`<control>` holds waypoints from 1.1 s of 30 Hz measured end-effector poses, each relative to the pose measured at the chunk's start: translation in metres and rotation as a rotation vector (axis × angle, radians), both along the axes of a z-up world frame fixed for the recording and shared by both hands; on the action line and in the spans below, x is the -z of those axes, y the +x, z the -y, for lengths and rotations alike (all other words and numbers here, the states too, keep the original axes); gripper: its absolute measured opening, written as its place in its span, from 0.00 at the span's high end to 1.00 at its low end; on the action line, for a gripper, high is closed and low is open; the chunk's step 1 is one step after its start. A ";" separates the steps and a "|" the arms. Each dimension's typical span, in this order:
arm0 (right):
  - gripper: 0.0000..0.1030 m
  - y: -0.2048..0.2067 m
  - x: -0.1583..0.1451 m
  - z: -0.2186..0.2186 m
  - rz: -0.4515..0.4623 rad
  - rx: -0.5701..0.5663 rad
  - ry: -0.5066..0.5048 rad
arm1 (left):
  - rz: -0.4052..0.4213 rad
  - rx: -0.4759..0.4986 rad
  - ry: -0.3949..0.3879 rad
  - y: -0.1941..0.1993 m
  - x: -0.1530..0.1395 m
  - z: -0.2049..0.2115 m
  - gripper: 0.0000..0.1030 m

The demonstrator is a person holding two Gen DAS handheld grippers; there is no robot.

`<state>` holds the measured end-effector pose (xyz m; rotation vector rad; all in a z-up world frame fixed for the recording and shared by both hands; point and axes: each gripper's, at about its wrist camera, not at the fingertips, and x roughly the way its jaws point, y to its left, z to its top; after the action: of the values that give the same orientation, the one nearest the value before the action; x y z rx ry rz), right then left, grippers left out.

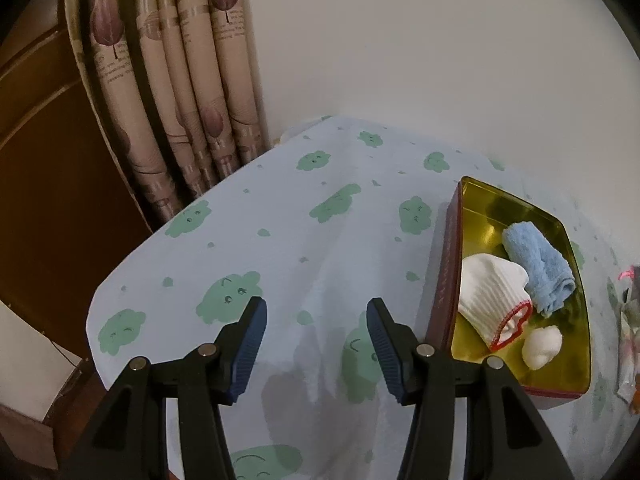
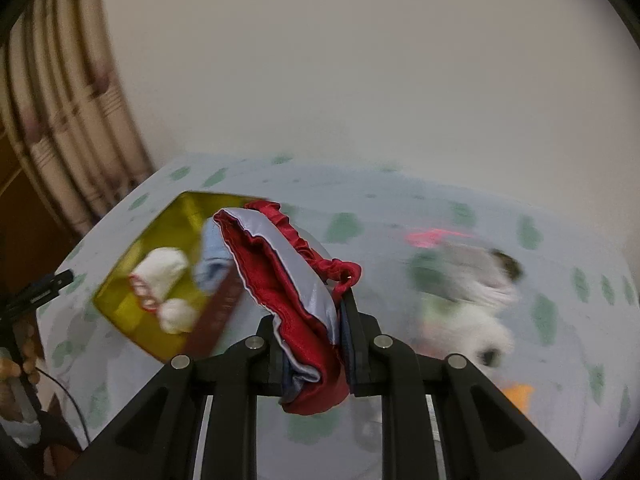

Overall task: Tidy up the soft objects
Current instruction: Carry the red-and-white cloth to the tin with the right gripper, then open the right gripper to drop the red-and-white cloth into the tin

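Three soft things already lie in the gold tin (image 1: 476,216).
My right gripper (image 2: 316,344) clenches the red-and-silver satin pouch (image 2: 280,280) above the surface; left gripper (image 1: 316,344) gapes empty. I'd release low, over the tin's far end.

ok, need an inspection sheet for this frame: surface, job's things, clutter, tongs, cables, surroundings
surface: table under a pale blue cloth with green cloud prints, creased.
job's things: gold-lined tin holds a rolled blue towel, a white sock with red trim and a white ball; a red and grey satin pouch is held above the cloth.
clutter: blurred pile of items right of the tin, not identifiable.
tongs: left tongs open, nothing between them; right tongs shut on the pouch.
cables: thin dark cable at the table's left edge.
surroundings: patterned curtain, plain wall.
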<state>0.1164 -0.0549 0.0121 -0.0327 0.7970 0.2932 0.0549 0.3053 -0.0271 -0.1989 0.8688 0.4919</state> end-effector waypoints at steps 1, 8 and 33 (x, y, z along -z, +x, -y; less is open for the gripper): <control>0.83 0.003 0.001 -0.010 -0.003 -0.015 -0.002 | -0.012 0.004 0.012 0.001 0.001 0.002 0.48; 0.83 0.032 0.011 -0.076 -0.033 -0.096 -0.001 | -0.001 -0.009 0.027 0.001 0.000 -0.001 0.48; 0.43 0.092 0.049 -0.182 -0.082 -0.164 -0.068 | -0.005 -0.206 -0.084 -0.013 0.011 -0.049 0.48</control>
<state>0.2084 0.1274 -0.0365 -0.1513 0.8878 0.4242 0.0420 0.3540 -0.0385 -0.3668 0.8788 0.6489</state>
